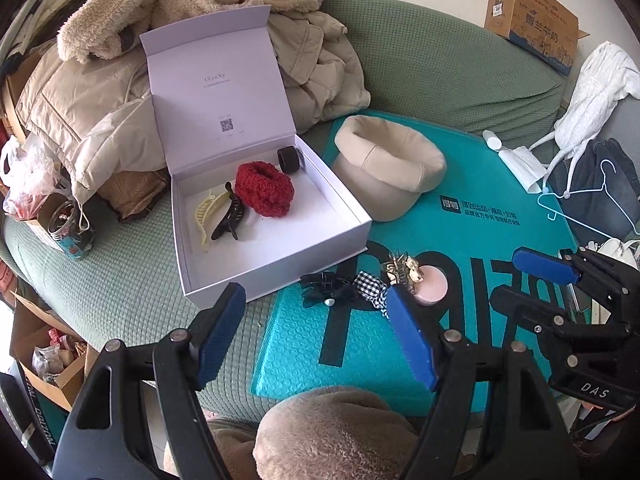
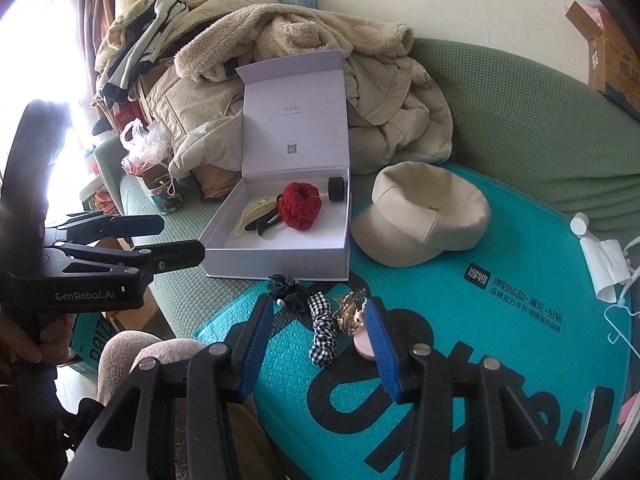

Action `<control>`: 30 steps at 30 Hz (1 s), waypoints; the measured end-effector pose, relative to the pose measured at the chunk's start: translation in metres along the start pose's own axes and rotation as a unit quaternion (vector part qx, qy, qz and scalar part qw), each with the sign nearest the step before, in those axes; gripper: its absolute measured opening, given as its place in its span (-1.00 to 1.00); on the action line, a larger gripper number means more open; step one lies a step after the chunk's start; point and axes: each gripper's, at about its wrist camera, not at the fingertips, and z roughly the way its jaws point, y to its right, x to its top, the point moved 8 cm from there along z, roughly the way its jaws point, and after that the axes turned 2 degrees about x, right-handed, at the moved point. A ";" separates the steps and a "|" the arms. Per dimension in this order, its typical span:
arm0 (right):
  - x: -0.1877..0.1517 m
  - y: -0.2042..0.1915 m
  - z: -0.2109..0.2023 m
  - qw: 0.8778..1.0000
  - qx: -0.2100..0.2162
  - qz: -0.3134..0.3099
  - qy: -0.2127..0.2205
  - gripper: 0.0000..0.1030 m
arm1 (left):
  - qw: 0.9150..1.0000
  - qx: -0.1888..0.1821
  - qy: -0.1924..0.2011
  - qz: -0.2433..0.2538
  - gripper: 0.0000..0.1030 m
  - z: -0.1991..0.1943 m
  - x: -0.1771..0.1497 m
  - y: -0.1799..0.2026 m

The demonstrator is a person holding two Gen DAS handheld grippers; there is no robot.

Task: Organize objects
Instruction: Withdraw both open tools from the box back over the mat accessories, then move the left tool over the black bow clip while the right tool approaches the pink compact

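An open white box (image 1: 224, 256) (image 2: 308, 258) holds a red fuzzy scrunchie (image 1: 262, 188) (image 2: 300, 204), a black claw clip (image 1: 228, 216), a cream clip (image 1: 208, 210) and a black ring (image 1: 289, 159). In front of it on the teal mailer lie a black bow clip (image 1: 324, 286), a checked scrunchie (image 1: 370, 286) (image 2: 322, 330), a gold clip (image 1: 402, 270) (image 2: 350, 308) and a pink round case (image 1: 432, 290). My left gripper (image 1: 316, 332) is open and empty, just short of them. My right gripper (image 2: 318, 354) is open and empty over the checked scrunchie.
A beige cap (image 1: 390, 172) (image 2: 424, 216) lies right of the box. Coats (image 1: 120, 92) are piled behind it on the green sofa (image 1: 440, 72). A cardboard box (image 1: 528, 20), a hanger (image 1: 576, 204) and a jar (image 1: 70, 228) sit around.
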 end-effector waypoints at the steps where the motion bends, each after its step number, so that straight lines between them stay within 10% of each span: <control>1: -0.002 0.003 0.004 1.000 0.001 0.000 -0.003 -0.07 | 1.000 -0.001 -0.005 0.002 0.39 0.007 -0.001 0.003; 30: -0.046 0.055 0.097 0.996 0.020 0.044 -0.076 0.04 | 0.992 -0.025 -0.107 0.068 0.39 0.147 -0.022 0.022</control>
